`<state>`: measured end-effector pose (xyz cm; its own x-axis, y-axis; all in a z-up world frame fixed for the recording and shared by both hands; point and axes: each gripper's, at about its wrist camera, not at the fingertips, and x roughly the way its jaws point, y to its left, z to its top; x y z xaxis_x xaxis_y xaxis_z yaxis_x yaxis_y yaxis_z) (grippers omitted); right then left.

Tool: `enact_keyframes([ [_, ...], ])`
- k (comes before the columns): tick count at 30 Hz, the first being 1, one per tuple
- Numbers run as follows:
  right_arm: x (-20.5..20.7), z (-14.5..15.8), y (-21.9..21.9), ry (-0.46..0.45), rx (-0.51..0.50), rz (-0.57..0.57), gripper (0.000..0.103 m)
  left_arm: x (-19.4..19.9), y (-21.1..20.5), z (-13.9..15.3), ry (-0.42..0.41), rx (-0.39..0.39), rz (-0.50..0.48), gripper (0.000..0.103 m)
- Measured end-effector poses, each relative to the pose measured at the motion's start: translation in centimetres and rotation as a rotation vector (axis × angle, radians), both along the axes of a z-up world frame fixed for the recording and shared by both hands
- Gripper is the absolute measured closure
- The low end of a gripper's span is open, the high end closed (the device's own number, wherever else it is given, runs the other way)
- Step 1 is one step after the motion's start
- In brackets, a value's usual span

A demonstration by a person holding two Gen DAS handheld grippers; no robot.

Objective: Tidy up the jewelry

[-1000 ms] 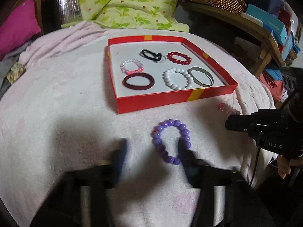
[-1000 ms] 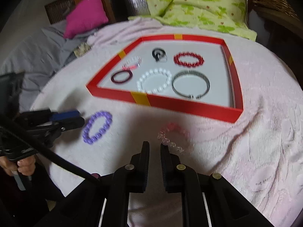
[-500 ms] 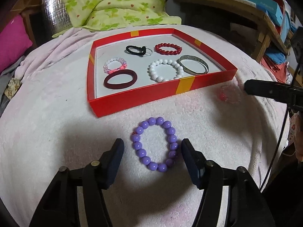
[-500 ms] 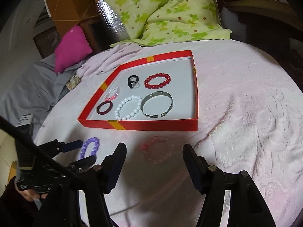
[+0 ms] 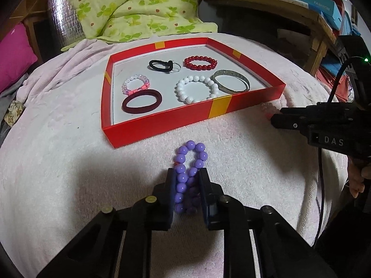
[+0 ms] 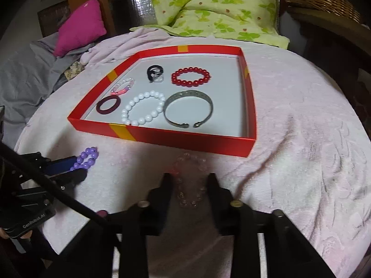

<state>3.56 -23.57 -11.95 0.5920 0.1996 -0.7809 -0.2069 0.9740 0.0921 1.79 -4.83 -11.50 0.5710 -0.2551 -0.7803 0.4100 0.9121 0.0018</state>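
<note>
My left gripper [image 5: 187, 176] is shut on a purple bead bracelet [image 5: 190, 162], squeezed into a narrow loop on the pink cloth just in front of the red tray [image 5: 162, 122]. It also shows in the right wrist view [image 6: 86, 158]. My right gripper [image 6: 190, 180] has its fingers on either side of a clear pink bead bracelet [image 6: 190, 176] that lies in front of the tray [image 6: 185, 139]. Its fingers are blurred and a gap remains. The tray holds several bracelets, hair bands and a metal bangle [image 6: 188, 108].
The pink towel-covered round table [image 6: 301, 162] falls away at its edges. A green floral quilt [image 5: 129, 7] lies behind the tray. A magenta cushion [image 6: 81, 25] is at the back left. A wooden shelf with boxes and a basket [image 5: 301, 4] stands to the right.
My left gripper has closed on the purple bracelet, squeezing it from a round ring into a narrow loop. My right gripper has moved forward around the clear pink bracelet and narrowed.
</note>
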Motion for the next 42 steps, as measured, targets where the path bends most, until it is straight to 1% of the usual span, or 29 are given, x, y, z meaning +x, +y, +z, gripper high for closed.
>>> enact_keyframes([
  [1,-0.1,0.1,-0.1,0.0,-0.002,-0.006,0.083,0.0,-0.1,0.0,0.001,0.0,0.001,0.083],
  [4,-0.2,0.3,-0.1,0.001,-0.012,-0.015,0.088,-0.1,-0.2,0.1,-0.004,0.006,0.001,0.084],
  [5,-0.2,0.4,0.1,0.0,-0.019,-0.013,0.093,-0.1,-0.1,0.1,-0.005,0.007,0.001,0.085],
  [12,-0.8,0.9,1.7,-0.009,-0.047,0.034,0.093,-0.2,0.1,0.4,-0.003,-0.001,0.003,0.085],
  [22,-1.4,2.5,2.1,-0.051,0.008,0.04,0.093,-0.7,1.0,1.3,-0.024,-0.012,0.016,0.085],
  [32,-1.5,3.2,2.9,-0.073,0.033,0.05,0.093,-1.1,2.2,2.2,-0.044,-0.03,0.027,0.085],
  [42,-2.0,4.2,4.0,-0.117,0.044,0.088,0.093,-1.5,3.0,3.3,-0.076,-0.045,0.031,0.085],
])
